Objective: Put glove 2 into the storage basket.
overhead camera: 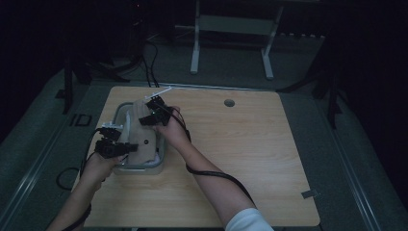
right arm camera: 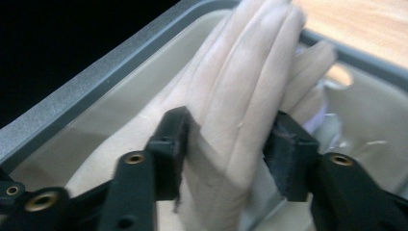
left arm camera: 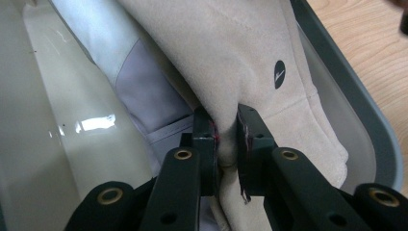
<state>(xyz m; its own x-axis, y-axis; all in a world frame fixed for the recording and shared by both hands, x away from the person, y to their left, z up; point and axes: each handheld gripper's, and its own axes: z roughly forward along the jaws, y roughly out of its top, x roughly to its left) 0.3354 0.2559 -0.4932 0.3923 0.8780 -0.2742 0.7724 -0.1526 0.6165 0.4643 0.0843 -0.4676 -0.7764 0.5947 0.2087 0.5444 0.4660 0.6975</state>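
High view: a grey-rimmed translucent plastic bin (overhead camera: 161, 159) stands near the left edge of the wooden worktop (overhead camera: 250, 144), holding a folded beige fleece garment (overhead camera: 144, 137) over pale lilac cloth (left arm camera: 144, 91). Left gripper (left arm camera: 225, 139), at the bin's near side, has its fingers clenched on a fold of the garment. Right gripper (right arm camera: 226, 144), at the bin's far side, has its fingers parted around bunched garment folds; whether the pads press them cannot be told.
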